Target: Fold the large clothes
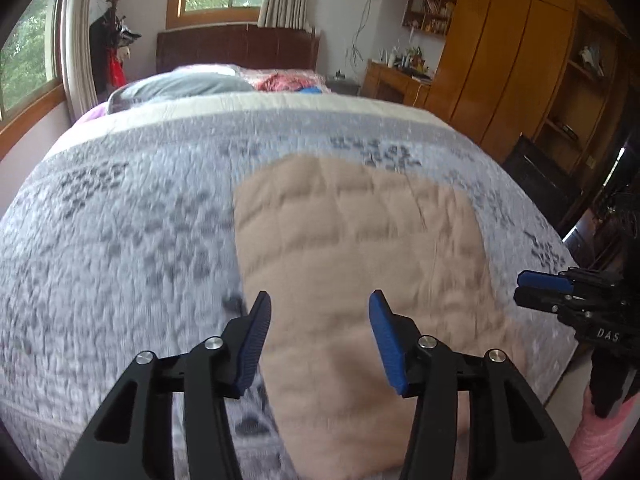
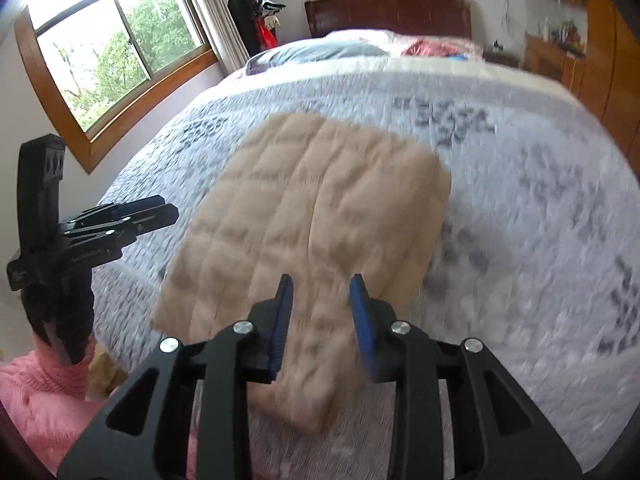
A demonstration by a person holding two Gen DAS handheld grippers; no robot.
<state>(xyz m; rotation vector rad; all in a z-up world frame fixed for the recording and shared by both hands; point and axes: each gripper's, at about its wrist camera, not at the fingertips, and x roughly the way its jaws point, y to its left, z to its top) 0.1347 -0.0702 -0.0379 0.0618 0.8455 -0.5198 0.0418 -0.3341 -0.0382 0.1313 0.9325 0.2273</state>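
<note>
Both sets of jaws parted and empty: left gripper [image 1: 318, 332] wide open above the near end of the beige quilted garment [image 1: 360, 264], right gripper [image 2: 322, 312] open somewhat narrower, above the same garment [image 2: 312, 216], gripping nothing. Whether any fingertip touches the cloth, impossible to tell through the motion blur.

Garment lying as a compact, roughly rectangular packet near the foot of the bed, on the grey-and-white patterned bedspread [image 1: 120, 208], near end close to the bed's edge. By the look of it, folding well advanced, perhaps finished.

Risks, as judgement only:
- A pinch that catches just the top layer, peeling the fold open on lifting.
- Puffy quilted padding springing back, loosening the packet.
- Bedspread caught along with the garment, dragging both.
- Near end nudged over the bed's edge, sliding toward the floor.
- Uneven pull between the two sides, skewing the edges.

Further out: pillows [image 1: 184, 86] and dark headboard [image 1: 236, 50] at the far end, wooden wardrobe [image 1: 512, 60] to one side.

Writing: "DAS" readable on the right gripper's body in the left view; small lettering on the left gripper's body in the right view too blurred to read.
</note>
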